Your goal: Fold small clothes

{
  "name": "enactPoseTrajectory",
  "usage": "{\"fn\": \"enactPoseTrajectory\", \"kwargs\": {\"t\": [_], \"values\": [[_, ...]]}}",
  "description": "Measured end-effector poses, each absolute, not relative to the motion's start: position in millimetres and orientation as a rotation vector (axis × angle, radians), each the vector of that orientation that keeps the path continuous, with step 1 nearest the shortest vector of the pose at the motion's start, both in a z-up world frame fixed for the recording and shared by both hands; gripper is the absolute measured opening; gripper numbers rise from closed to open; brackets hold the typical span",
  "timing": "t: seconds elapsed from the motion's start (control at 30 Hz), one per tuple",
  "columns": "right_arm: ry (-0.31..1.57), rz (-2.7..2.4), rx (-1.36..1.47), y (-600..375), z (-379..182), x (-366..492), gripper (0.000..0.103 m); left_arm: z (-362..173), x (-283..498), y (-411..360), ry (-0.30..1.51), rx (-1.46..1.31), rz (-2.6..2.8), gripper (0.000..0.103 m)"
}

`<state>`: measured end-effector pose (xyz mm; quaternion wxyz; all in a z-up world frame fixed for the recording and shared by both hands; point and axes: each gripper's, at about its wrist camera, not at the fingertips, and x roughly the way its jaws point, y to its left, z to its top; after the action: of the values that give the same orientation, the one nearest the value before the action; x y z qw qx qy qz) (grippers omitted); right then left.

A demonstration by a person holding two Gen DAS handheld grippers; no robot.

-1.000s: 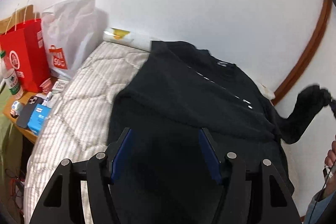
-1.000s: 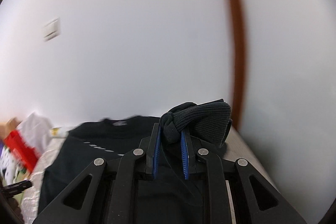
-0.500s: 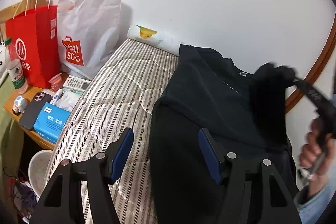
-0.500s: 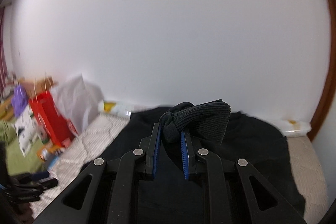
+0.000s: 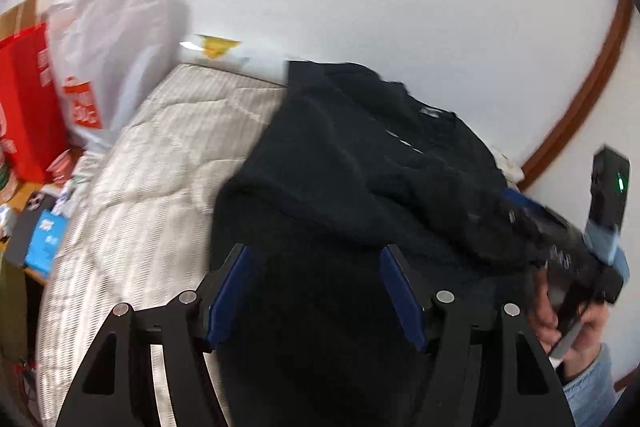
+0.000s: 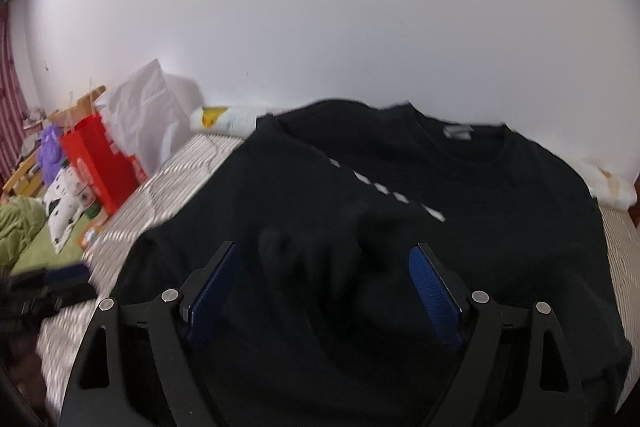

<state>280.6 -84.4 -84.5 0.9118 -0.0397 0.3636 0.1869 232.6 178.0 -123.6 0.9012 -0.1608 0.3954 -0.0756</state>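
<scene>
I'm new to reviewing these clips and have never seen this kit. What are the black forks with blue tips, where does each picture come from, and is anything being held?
There is no robot here. A person holds a hand-operated two-finger gripper in each hand, and a wide-angle camera on each one looks forward along its fingers. The black forks with blue pads are those fingers.

One picture looks past the left gripper, the other past the right gripper. The left view also catches the person's hand working the right one.

Both look down on a black sweater spread over a striped mattress. Beside the bed stand a red bag and a white bag.

Neither gripper grips anything. The right jaws are opening, with a blurred dark bunch of the sweater's fabric loose between them. The left jaws, opening slightly, stand apart above the sweater.
</scene>
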Motion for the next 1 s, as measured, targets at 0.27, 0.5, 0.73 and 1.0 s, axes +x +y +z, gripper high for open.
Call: {"fn": "enactPoseTrajectory", "kwargs": {"t": [0.27, 0.5, 0.73, 1.0], "values": [[0.763, 0.204, -0.115, -191.8, -88.6, 233.4, 0.086, -107.7, 269.4, 96.2, 0.845, -0.221, -0.265, 0.065], [0.776, 0.046, 0.007, -278.8, -98.5, 211.6, 0.086, -101.9, 316.1, 39.5, 0.856, -0.170, -0.251, 0.065], [0.780, -0.009, 0.010, -315.8, -101.5, 183.5, 0.086, -124.2, 359.9, 17.6, 0.886, -0.133, -0.108, 0.046], [0.740, 0.017, -0.003, -312.7, -90.4, 176.5, 0.086, -109.9, 322.7, 50.9, 0.819, -0.215, -0.113, 0.024]]}}
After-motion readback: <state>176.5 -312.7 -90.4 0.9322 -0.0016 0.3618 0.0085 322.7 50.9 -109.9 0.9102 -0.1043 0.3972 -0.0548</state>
